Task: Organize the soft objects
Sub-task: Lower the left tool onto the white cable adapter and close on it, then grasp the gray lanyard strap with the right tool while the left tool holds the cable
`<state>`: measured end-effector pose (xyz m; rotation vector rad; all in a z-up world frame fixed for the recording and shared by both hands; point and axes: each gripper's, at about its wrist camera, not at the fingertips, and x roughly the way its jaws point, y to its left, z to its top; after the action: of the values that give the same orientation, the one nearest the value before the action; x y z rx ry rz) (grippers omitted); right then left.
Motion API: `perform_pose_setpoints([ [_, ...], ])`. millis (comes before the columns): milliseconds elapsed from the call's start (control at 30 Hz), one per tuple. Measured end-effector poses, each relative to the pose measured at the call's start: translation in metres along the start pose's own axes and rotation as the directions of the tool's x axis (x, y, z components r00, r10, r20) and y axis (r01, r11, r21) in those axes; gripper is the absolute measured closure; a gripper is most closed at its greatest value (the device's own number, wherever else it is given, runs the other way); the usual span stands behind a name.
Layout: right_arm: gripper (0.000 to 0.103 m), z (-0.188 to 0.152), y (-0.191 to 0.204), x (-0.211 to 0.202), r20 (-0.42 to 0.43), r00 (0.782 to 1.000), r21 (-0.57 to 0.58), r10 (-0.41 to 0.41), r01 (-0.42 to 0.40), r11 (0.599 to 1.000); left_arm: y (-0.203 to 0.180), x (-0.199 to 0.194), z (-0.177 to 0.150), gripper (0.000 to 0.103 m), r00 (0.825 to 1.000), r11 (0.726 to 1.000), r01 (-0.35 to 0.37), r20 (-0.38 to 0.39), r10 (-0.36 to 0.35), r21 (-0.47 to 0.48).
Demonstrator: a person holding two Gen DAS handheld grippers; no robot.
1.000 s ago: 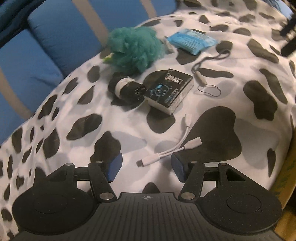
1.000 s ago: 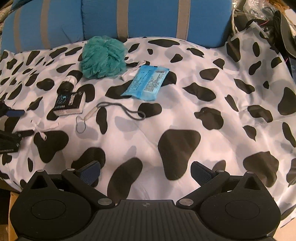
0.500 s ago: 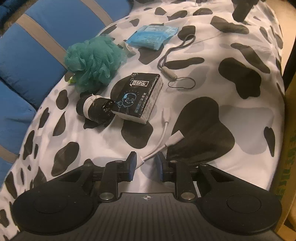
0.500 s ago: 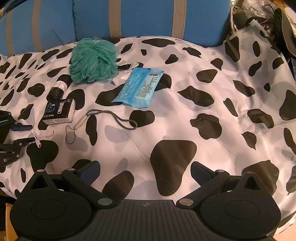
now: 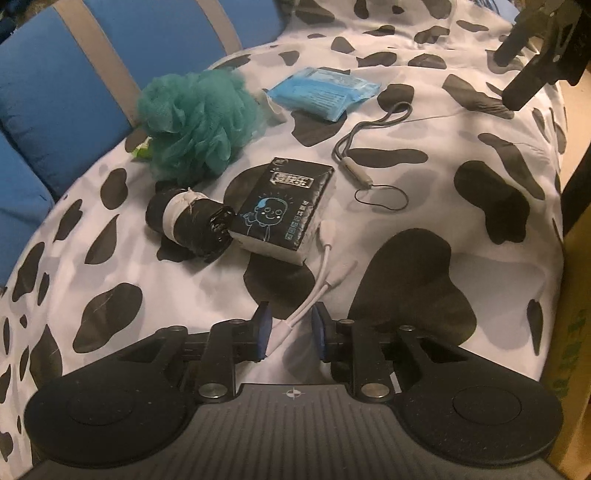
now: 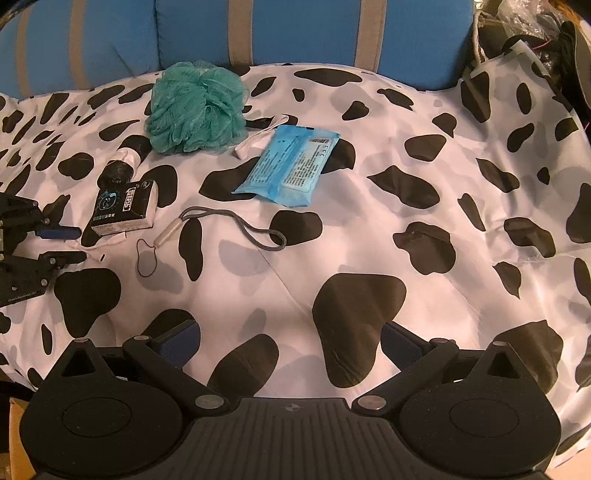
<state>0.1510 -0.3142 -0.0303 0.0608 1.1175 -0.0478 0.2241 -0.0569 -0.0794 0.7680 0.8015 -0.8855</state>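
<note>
My left gripper [image 5: 290,332] is low over the cow-print cover, and its jaws are closing around the plug end of a white splitter cable [image 5: 325,269]. The plug lies against the left pad, with a gap to the right pad. Beyond it lie a black tissue pack [image 5: 288,206], a black roll with a white band [image 5: 188,218], a teal mesh pouf [image 5: 199,122], a blue wipes pack [image 5: 325,92] and a grey lanyard [image 5: 356,171]. My right gripper [image 6: 291,341] hangs open over bare cover, holding nothing. In its view the left gripper [image 6: 59,245] is at the far left, near the pouf [image 6: 195,107] and wipes pack [image 6: 291,164].
The cow-print cover [image 6: 369,229] drapes over a blue cushion with grey stripes [image 6: 295,29]. A cardboard box edge [image 5: 576,295] borders the cover on the right of the left wrist view. Dark clutter and bags [image 6: 535,29] sit at the back right corner.
My left gripper has come down over the white cable and its jaws have narrowed from wide apart to close around the plug. The right gripper has stayed open and nearly still.
</note>
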Motion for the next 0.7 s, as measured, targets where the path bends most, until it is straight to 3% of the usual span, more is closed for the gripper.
perform_pose_setpoints([
  [167,0.0,0.002,0.0,-0.001,0.005,1.0,0.001,-0.006,0.006,1.0,-0.011,-0.006,0.009,0.093,0.996,1.0,0.03,-0.084,-0.029,0.009],
  [400,0.0,0.0,0.001,-0.005,0.012,1.0,0.0,-0.009,0.009,1.0,-0.045,-0.024,0.009,0.093,0.982,0.999,0.049,-0.181,-0.045,0.016],
  [533,0.0,0.001,0.005,-0.008,0.021,1.0,-0.009,-0.001,0.001,1.0,-0.052,-0.026,0.004,0.093,0.985,1.0,0.023,-0.17,-0.021,0.011],
  [700,0.0,-0.001,0.013,-0.006,0.019,1.0,-0.036,-0.008,0.009,0.999,-0.039,-0.022,0.002,0.093,0.99,0.996,0.07,-0.118,-0.076,-0.054],
])
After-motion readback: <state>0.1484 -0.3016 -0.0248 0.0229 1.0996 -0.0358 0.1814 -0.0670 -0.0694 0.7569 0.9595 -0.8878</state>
